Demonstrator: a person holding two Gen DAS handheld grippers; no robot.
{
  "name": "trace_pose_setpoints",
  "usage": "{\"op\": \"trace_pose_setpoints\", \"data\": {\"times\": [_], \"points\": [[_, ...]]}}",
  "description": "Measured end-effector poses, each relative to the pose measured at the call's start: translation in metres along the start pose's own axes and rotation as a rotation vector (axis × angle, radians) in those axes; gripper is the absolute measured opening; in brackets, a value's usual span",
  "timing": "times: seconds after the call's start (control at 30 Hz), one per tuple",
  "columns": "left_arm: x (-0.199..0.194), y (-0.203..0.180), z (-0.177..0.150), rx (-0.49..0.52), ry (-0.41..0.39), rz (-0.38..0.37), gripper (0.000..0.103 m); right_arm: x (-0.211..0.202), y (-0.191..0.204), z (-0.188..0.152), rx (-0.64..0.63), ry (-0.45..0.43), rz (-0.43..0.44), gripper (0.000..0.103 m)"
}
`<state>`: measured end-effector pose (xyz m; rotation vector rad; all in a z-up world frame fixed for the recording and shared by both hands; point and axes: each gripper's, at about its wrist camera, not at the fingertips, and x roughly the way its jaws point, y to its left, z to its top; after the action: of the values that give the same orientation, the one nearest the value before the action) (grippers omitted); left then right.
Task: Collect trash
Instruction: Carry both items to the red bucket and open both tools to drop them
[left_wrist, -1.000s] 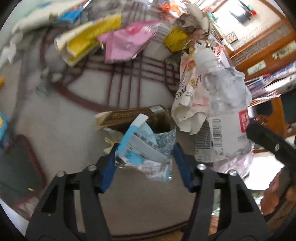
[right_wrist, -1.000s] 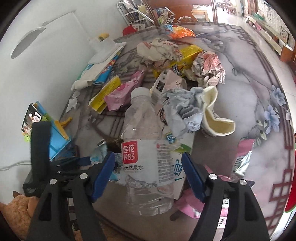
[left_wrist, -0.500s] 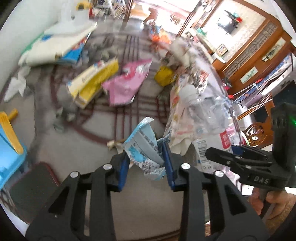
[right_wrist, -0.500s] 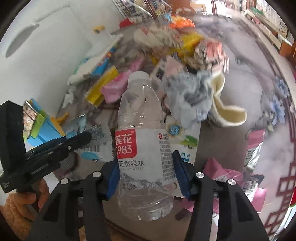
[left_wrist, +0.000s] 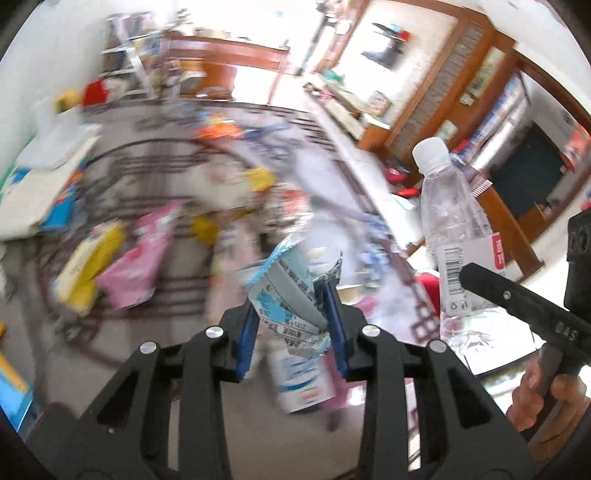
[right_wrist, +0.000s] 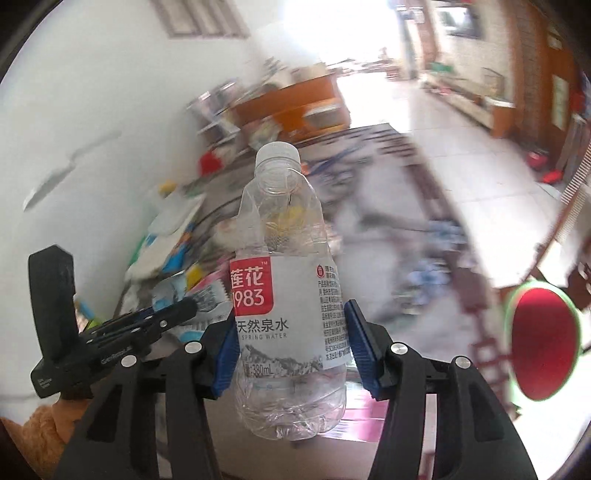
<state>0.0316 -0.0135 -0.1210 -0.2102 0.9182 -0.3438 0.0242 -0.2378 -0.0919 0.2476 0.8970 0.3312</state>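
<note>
My left hand-held gripper (left_wrist: 291, 325) is pinching a crumpled blue and white wrapper (left_wrist: 290, 295) between its blue pads, and my right hand-held gripper (right_wrist: 291, 350) is clamped on the label of a clear plastic bottle (right_wrist: 286, 295). One second ago both jaws stood wider: the wrapper sat loose between the left pads, and the bottle stood between the right pads with space on each side. Now the pads press on both things. Both were then low over the table (left_wrist: 177, 295), among the litter; now they are lifted, and the table with the pink packet (left_wrist: 140, 266) and the yellow packet (left_wrist: 88, 266) lies blurred further below.

The wrapper sticks up from the left pads toward 12 o'clock. The bottle stands upright between the right pads, its white cap (right_wrist: 277, 151) at 12 o'clock. In the left wrist view, the bottle is at 2 o'clock from the wrapper, apart from it.
</note>
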Motion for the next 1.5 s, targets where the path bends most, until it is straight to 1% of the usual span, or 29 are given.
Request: {"op": "trace_pose_setpoints", "data": {"times": [0.13, 0.17, 0.23, 0.3, 0.33, 0.4, 0.43, 0.47, 0.57, 0.63, 0.67, 0.7, 0.73, 0.8, 0.83, 1.0, 1.1, 1.23, 1.37, 1.5], "points": [[0.028, -0.054, 0.012, 0.070, 0.030, -0.082, 0.033, -0.026, -0.065, -0.004, 0.120, -0.037, -0.093, 0.052], [0.039, -0.073, 0.015, 0.098, 0.040, -0.106, 0.033, -0.031, -0.080, -0.006, 0.148, -0.042, -0.117, 0.052], [0.059, -0.109, 0.017, 0.139, 0.049, -0.137, 0.033, -0.041, -0.112, -0.010, 0.199, -0.049, -0.154, 0.052], [0.077, -0.134, 0.017, 0.156, 0.063, -0.147, 0.033, -0.049, -0.151, -0.017, 0.250, -0.042, -0.195, 0.052], [0.092, -0.152, 0.017, 0.154, 0.085, -0.161, 0.033, -0.050, -0.169, -0.020, 0.277, -0.028, -0.213, 0.052], [0.108, -0.173, 0.015, 0.150, 0.106, -0.185, 0.033, -0.052, -0.211, -0.029, 0.343, 0.009, -0.231, 0.052], [0.120, -0.191, 0.013, 0.163, 0.115, -0.188, 0.033, -0.051, -0.225, -0.032, 0.357, 0.024, -0.242, 0.052], [0.125, -0.200, 0.012, 0.172, 0.120, -0.189, 0.033, -0.048, -0.245, -0.035, 0.378, 0.049, -0.260, 0.052], [0.144, -0.236, 0.006, 0.202, 0.135, -0.203, 0.033, -0.041, -0.288, -0.051, 0.432, 0.102, -0.265, 0.052], [0.158, -0.255, 0.003, 0.218, 0.147, -0.200, 0.033, -0.038, -0.310, -0.056, 0.445, 0.128, -0.274, 0.055], [0.160, -0.260, 0.001, 0.220, 0.153, -0.200, 0.033, -0.037, -0.315, -0.059, 0.450, 0.138, -0.279, 0.058], [0.165, -0.265, 0.000, 0.220, 0.163, -0.200, 0.033, -0.036, -0.323, -0.059, 0.460, 0.146, -0.281, 0.068], [0.171, -0.270, -0.001, 0.223, 0.174, -0.197, 0.033, -0.041, -0.333, -0.063, 0.470, 0.149, -0.282, 0.074], [0.184, -0.284, -0.004, 0.226, 0.193, -0.197, 0.033, -0.048, -0.343, -0.064, 0.476, 0.140, -0.285, 0.074], [0.186, -0.285, -0.005, 0.228, 0.197, -0.197, 0.033, -0.052, -0.346, -0.063, 0.475, 0.136, -0.285, 0.074], [0.209, -0.313, -0.011, 0.268, 0.233, -0.198, 0.033, -0.083, -0.359, -0.056, 0.463, 0.075, -0.303, 0.076], [0.224, -0.326, -0.017, 0.295, 0.259, -0.203, 0.033, -0.106, -0.358, -0.046, 0.419, 0.032, -0.363, 0.078], [0.248, -0.341, -0.026, 0.339, 0.300, -0.210, 0.033, -0.134, -0.360, -0.032, 0.404, -0.052, -0.411, 0.080], [0.266, -0.354, -0.035, 0.371, 0.332, -0.231, 0.033, -0.159, -0.367, -0.028, 0.434, -0.122, -0.459, 0.080], [0.280, -0.367, -0.040, 0.400, 0.349, -0.238, 0.033, -0.169, -0.378, -0.033, 0.481, -0.137, -0.477, 0.080]]}}
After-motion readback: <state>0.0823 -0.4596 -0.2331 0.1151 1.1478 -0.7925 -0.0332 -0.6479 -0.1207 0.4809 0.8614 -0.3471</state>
